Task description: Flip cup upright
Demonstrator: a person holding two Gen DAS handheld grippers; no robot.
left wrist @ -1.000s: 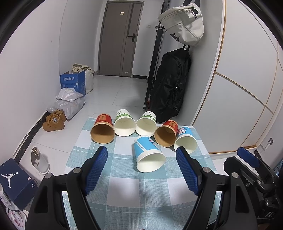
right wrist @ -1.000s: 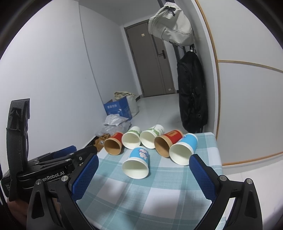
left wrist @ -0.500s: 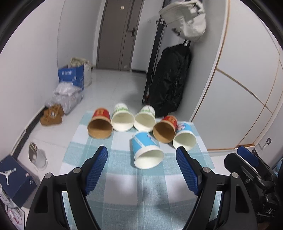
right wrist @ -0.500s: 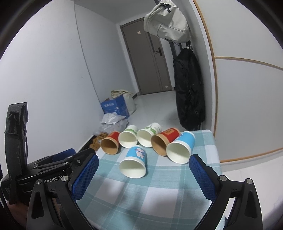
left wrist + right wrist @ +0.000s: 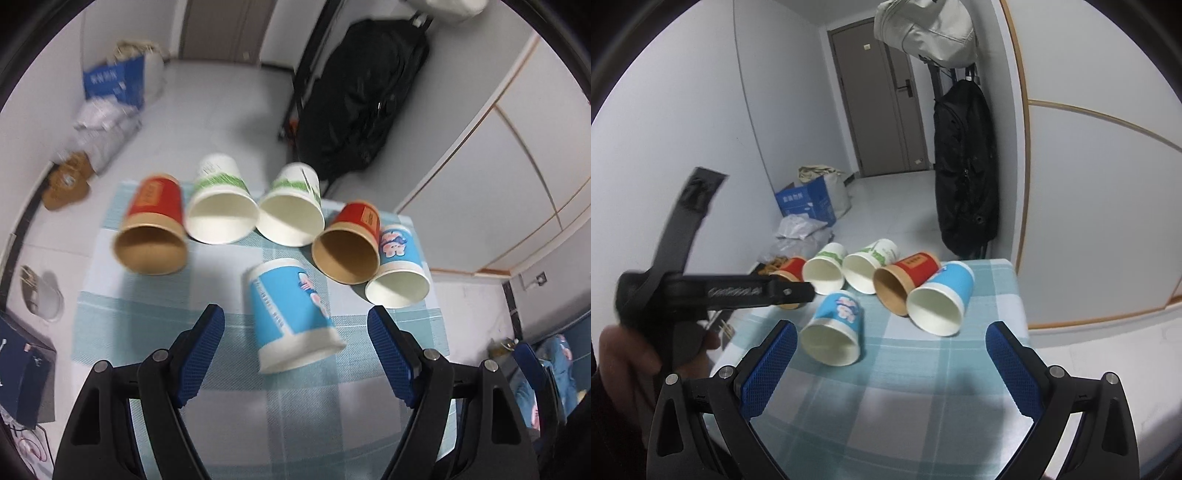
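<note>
Several paper cups lie on their sides on a blue checked tablecloth (image 5: pixel 258 417). The nearest is a blue cup (image 5: pixel 291 314), also in the right wrist view (image 5: pixel 834 328), mouth toward me. My left gripper (image 5: pixel 295 350) is open above it, one jaw on each side. Behind lie a red cup (image 5: pixel 153 225), two white-green cups (image 5: pixel 219 208) (image 5: pixel 293 208), another red cup (image 5: pixel 351 243) and a second blue cup (image 5: pixel 399 273). My right gripper (image 5: pixel 886 365) is open and empty over the cloth, nearer than the cups. The left gripper's body (image 5: pixel 713 291) shows at the left there.
The table's far edge lies just behind the cup row. A black backpack (image 5: pixel 362 96) hangs by the wall beyond it. A blue box (image 5: pixel 112 83), bags and shoes (image 5: pixel 66 181) sit on the floor at left. A white panelled wall (image 5: pixel 1089 184) runs along the right.
My left gripper has moved forward and tilted down over the near blue cup, which now sits between its open jaws. The right gripper has barely moved. The cups lie as before.
</note>
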